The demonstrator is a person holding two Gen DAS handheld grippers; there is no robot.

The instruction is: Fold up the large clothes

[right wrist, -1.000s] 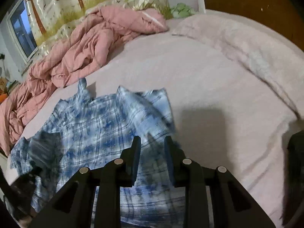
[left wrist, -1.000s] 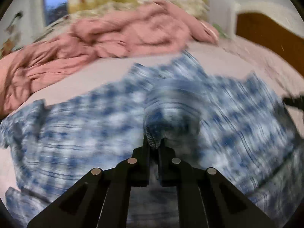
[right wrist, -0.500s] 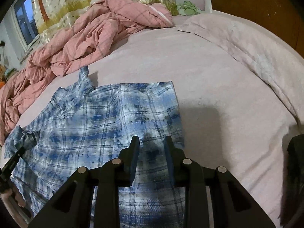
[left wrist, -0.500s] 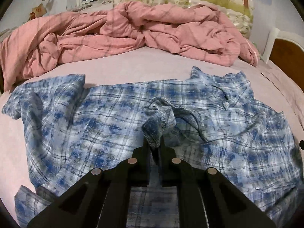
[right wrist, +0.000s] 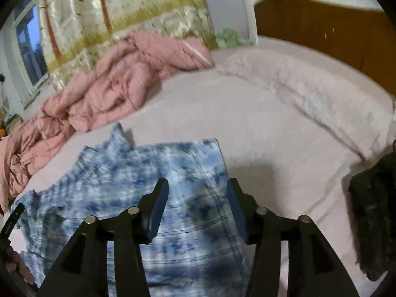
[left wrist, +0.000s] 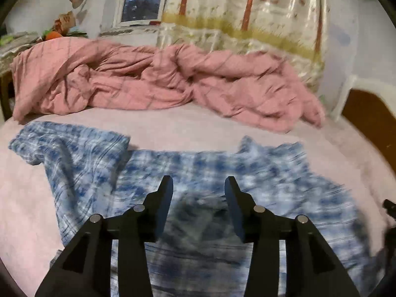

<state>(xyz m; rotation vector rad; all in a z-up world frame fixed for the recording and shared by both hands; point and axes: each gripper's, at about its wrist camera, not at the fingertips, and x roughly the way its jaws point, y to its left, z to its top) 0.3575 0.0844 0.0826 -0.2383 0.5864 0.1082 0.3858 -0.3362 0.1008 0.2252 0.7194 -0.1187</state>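
Observation:
A blue and white plaid shirt (left wrist: 222, 173) lies spread on the pale pink bed sheet (left wrist: 173, 126), one sleeve (left wrist: 66, 146) stretched out to the left. My left gripper (left wrist: 198, 185) hovers above the shirt's middle with its jaws opening and no cloth between them. In the right wrist view the shirt (right wrist: 138, 173) lies with its right side folded to a straight edge. My right gripper (right wrist: 196, 188) hangs over that edge, jaws opening too, nothing between them. The left gripper's tip (right wrist: 12, 217) shows at the left rim.
A crumpled pink duvet (left wrist: 160, 81) fills the far side of the bed, below a window (left wrist: 141, 0) and a printed curtain (left wrist: 247, 17). A pale fluffy pillow (right wrist: 309, 89) and the wooden headboard (right wrist: 321, 22) are on the right. A dark object (right wrist: 371, 210) sits at the right rim.
The left gripper has let go of the bunched shirt fabric, spread its jaws and drawn up and back. The right gripper's jaws have widened too, and it has risen above the shirt's edge.

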